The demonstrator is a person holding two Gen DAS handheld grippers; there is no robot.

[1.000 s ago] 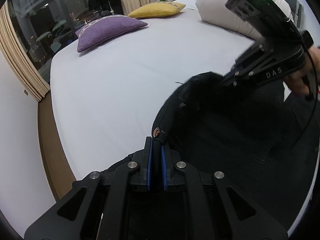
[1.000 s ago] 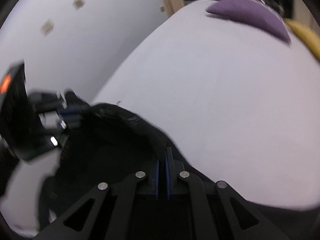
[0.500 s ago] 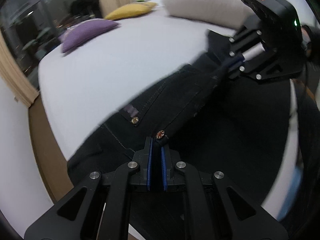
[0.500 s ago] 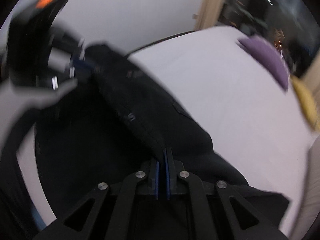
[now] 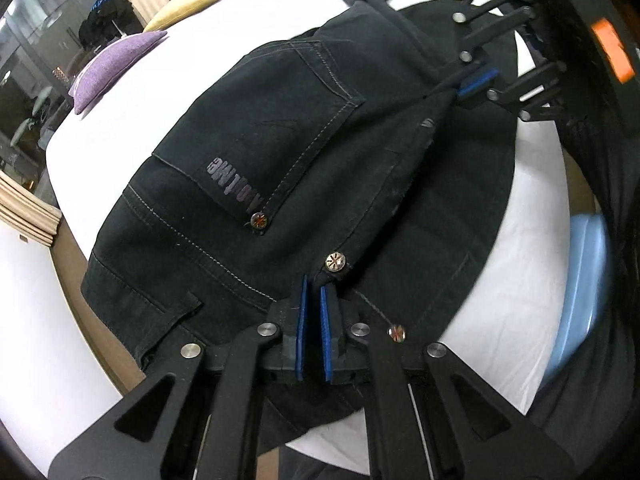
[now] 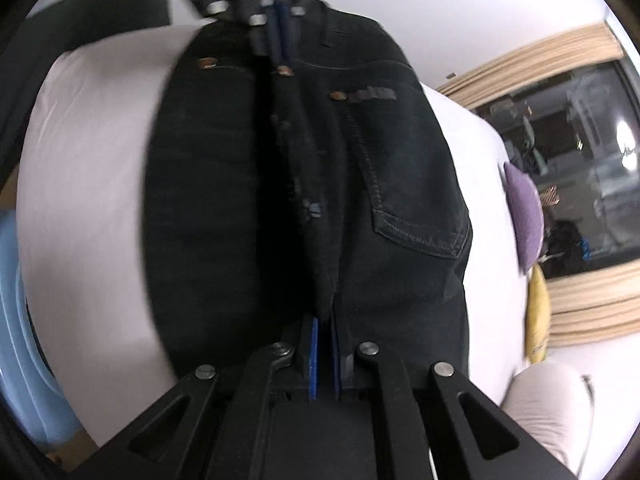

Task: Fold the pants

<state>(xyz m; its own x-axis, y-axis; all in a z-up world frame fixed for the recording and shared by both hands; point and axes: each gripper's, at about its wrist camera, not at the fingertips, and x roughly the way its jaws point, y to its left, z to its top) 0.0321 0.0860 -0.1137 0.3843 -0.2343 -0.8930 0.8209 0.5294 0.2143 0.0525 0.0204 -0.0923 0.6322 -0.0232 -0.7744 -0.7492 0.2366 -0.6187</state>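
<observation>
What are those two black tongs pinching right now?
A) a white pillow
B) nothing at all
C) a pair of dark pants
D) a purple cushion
C: the left tongs and the right tongs are each shut on a fold of the dark pants, which lie spread over the white bed.

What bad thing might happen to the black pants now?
The left gripper and right gripper each pinch only a thin bit of the black pants, so the cloth might slip out.

The pants lie close to the edge of the bed, so a pull that way might slide them off.

The fabric bunches into a ridge between the grippers, so the fold might come out crooked.
</observation>
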